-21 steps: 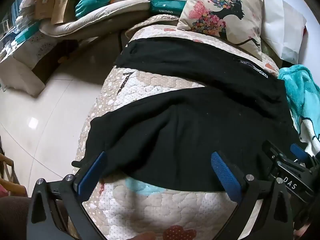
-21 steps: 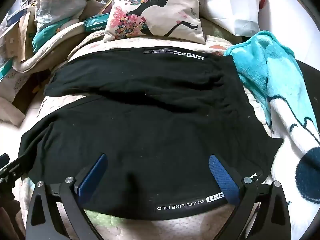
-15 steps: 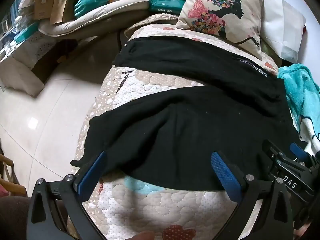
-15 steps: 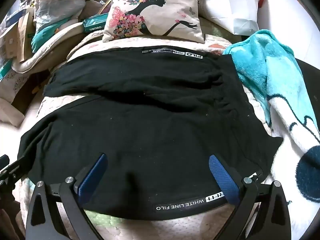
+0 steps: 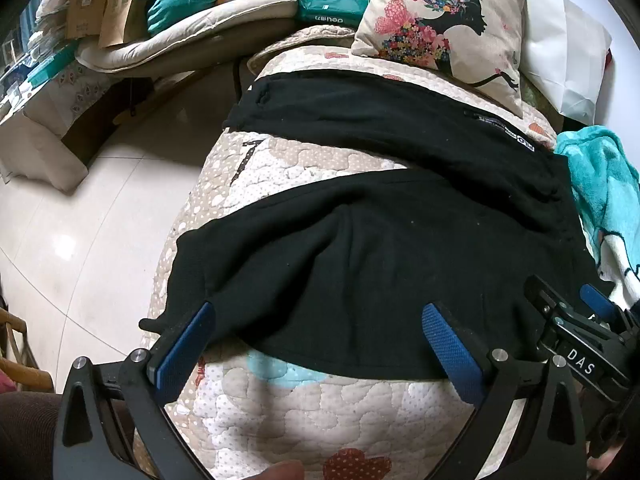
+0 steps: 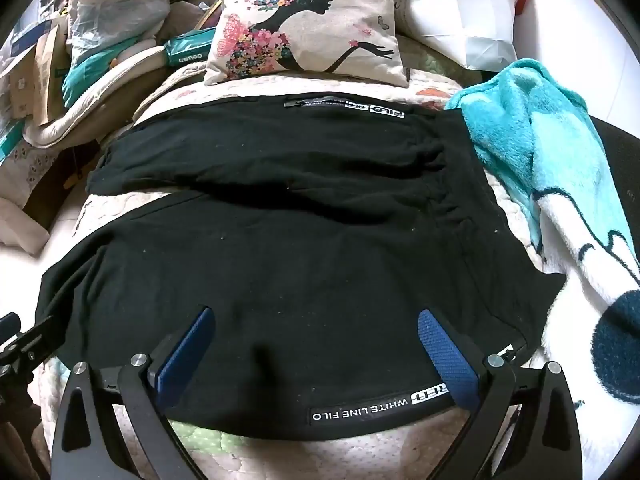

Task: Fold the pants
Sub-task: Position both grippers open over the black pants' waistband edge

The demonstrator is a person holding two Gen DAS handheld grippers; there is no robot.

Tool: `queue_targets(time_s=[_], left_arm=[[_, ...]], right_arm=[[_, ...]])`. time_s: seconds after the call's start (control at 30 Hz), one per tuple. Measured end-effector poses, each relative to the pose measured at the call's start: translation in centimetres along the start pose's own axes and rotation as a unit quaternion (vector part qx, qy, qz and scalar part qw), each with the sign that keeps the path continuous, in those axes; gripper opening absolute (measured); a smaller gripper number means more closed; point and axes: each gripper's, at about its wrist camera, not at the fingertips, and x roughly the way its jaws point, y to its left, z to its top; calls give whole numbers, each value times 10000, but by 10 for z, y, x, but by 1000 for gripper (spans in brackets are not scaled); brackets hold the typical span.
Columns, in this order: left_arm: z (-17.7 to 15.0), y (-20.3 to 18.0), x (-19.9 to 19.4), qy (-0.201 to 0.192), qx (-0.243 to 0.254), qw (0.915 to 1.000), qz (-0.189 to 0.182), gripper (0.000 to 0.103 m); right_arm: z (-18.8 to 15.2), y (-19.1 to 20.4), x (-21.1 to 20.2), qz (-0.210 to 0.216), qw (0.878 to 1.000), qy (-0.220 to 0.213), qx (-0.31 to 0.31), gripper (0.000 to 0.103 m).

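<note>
Black pants (image 5: 360,240) lie spread flat on a quilted bed cover (image 5: 304,412), legs apart and running to the left, waist to the right. In the right wrist view the pants (image 6: 300,248) show a white-lettered strip (image 6: 376,406) on the near side. My left gripper (image 5: 318,338) hovers open over the near leg's lower part, nothing between its blue pads. My right gripper (image 6: 314,340) hangs open above the near hip area, also holding nothing. The right gripper's body (image 5: 576,344) shows at the right edge of the left wrist view.
A flower-print cushion (image 6: 308,24) and a white bag (image 6: 460,12) lie beyond the pants. A teal blanket (image 6: 548,152) lies right of the waist. Piled bedding and boxes (image 5: 132,20) stand at the back left above the tiled floor (image 5: 80,220).
Both views have crept slightly nearer the pants; the pants lie as before and both grippers stay wide open.
</note>
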Motion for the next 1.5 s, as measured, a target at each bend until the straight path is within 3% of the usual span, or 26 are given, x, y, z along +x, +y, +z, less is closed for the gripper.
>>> queue_targets(time_s=[1.5], left_arm=[[-11,0,22,361,74,9993,84,103]], right_arm=[[0,-9,1,-20,10000,11,39,103]])
